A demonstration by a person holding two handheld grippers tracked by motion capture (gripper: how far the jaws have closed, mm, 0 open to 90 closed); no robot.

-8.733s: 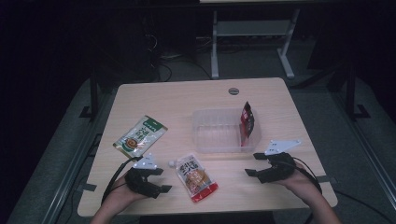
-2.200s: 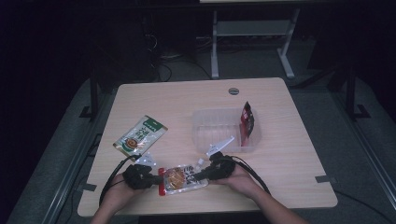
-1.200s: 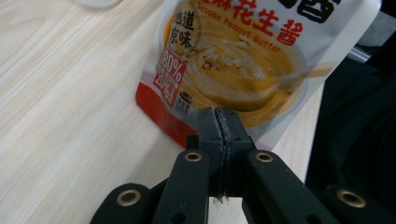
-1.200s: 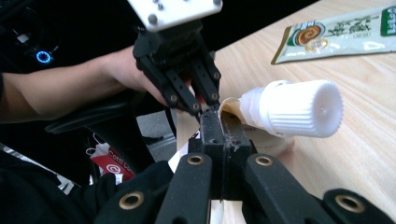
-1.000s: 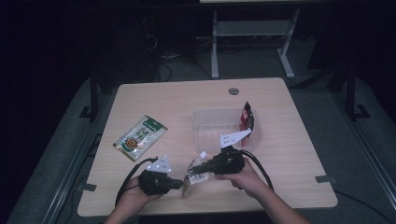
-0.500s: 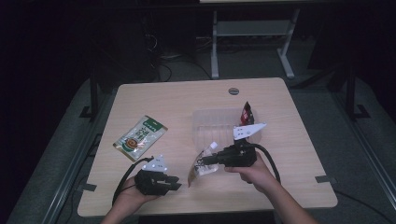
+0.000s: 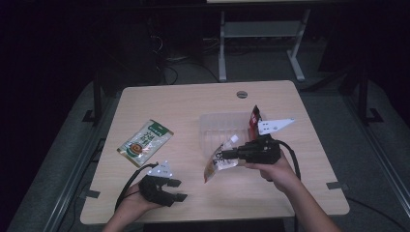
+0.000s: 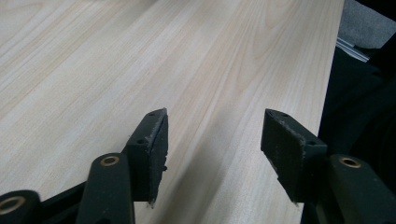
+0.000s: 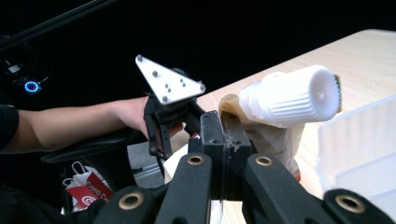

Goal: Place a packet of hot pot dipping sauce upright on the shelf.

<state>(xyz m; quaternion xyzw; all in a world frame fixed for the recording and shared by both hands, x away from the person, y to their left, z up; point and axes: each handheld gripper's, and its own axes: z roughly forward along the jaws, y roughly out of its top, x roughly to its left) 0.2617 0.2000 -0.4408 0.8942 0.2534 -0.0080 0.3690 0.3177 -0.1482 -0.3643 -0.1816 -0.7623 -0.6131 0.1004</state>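
A spouted pouch (image 7: 217, 166) with a white screw cap (image 9: 299, 95) hangs above the table, tilted, just in front of the clear plastic tray (image 7: 212, 126). My right gripper (image 7: 228, 155) is shut on the pouch's top edge beside the spout; in the right gripper view (image 9: 226, 140) the jaws are pressed together on it. My left gripper (image 7: 180, 190) rests on the table near the front left. Its jaws have just been opening and now stand apart with nothing between them (image 8: 212, 140). The left gripper (image 9: 168, 109) also appears farther off, in a hand.
A red packet (image 7: 254, 118) leans in the tray's right end. A green snack packet (image 7: 145, 141) lies flat on the left of the table (image 7: 183, 104). The table's front edge runs close below both hands. A white tray wall (image 9: 359, 149) stands right of the pouch.
The left gripper has let go of the pouch and opened, staying near the front edge. The right gripper has carried the pouch up and to the right, towards the tray.
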